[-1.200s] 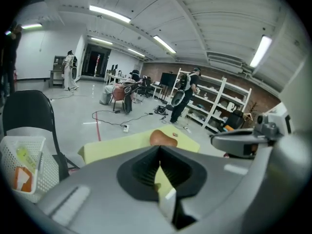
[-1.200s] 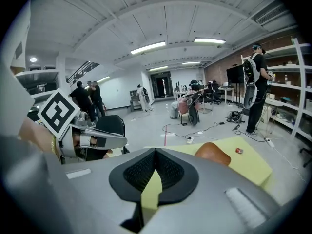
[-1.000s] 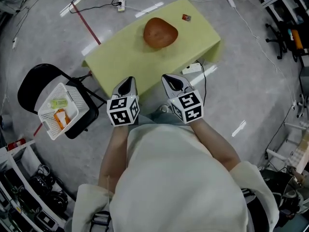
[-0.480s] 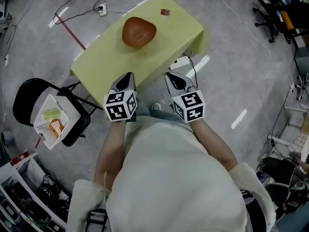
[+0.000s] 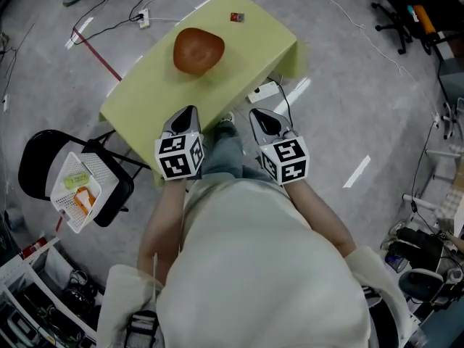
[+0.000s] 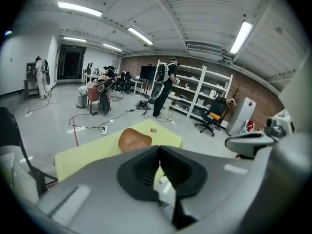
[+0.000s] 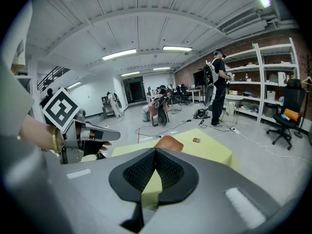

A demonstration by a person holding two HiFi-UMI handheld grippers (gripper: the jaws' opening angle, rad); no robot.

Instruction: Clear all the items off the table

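The small red thing at the far side of your table is too small to tell what it is. In the basket on the chair, a green thing and an orange thing are also too small to name. In the right gripper view, your right gripper covers the lower part of the brown bowl.

I find no words, brands or numbers that I can read. The marker cube on my left gripper, and its twin on my right gripper, bear only black-and-white square code patterns, no letters. The small red item on the yellow table is too small to read.
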